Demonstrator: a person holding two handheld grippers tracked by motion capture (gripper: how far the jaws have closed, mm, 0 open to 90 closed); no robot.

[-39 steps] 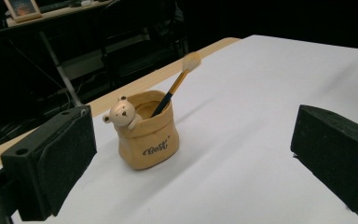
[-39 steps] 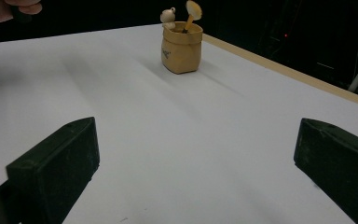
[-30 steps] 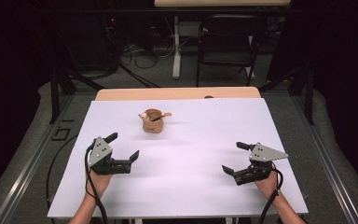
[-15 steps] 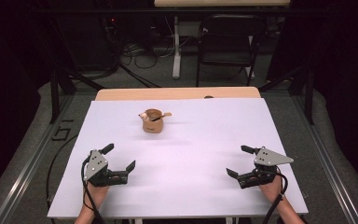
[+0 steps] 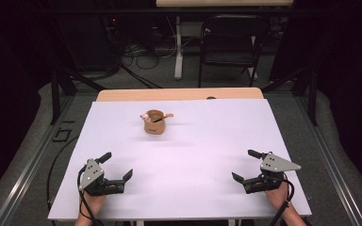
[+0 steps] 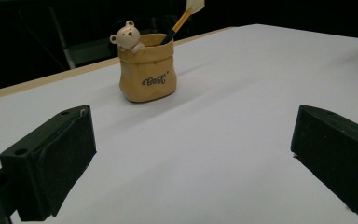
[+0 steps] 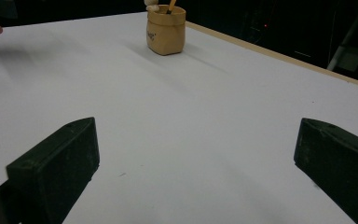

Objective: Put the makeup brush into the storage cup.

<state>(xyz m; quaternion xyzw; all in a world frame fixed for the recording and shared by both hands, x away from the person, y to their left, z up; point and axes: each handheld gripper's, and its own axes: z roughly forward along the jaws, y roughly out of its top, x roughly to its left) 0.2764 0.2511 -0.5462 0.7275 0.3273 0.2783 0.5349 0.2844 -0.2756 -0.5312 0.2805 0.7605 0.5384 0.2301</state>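
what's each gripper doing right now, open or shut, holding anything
Left gripper: open, holding nothing.
Right gripper: open, holding nothing.

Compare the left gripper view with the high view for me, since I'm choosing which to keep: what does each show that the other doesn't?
Left gripper view: the small cream bear figure on the rim of the tan sack-shaped pot, and dark script lettering on its front.

High view: the right gripper, the left gripper, both open near the table's front edge, and a black chair behind.

Both: the pot, holding a stick-like tool, on the white table.
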